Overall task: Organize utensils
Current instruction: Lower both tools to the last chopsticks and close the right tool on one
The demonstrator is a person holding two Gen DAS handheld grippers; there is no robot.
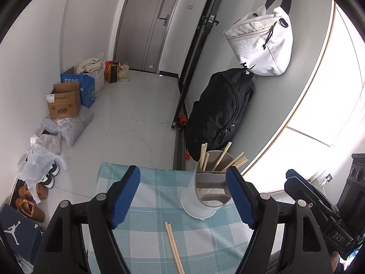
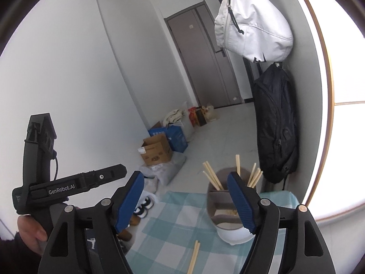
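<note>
A translucent utensil holder [image 1: 205,196] [image 2: 228,219] stands upright on the blue-checked tablecloth [image 1: 150,207] [image 2: 173,219], with several wooden chopsticks [image 1: 220,157] [image 2: 213,178] leaning in it. One pair of chopsticks [image 1: 174,248] [image 2: 194,260] lies loose on the cloth in front of the holder. My left gripper [image 1: 182,173] is open and empty above that pair, and its right finger hides part of the holder. My right gripper [image 2: 186,178] is also open and empty, with the holder behind its right finger. In each wrist view the other gripper shows at the side, away from the holder.
A black backpack [image 1: 219,111] and a white bag [image 1: 262,43] hang on the wall beyond the table's far edge. Cardboard boxes [image 1: 66,102], plastic bags and shoes [image 1: 32,205] line the floor at left. A person's hand [image 2: 29,233] holds the left gripper.
</note>
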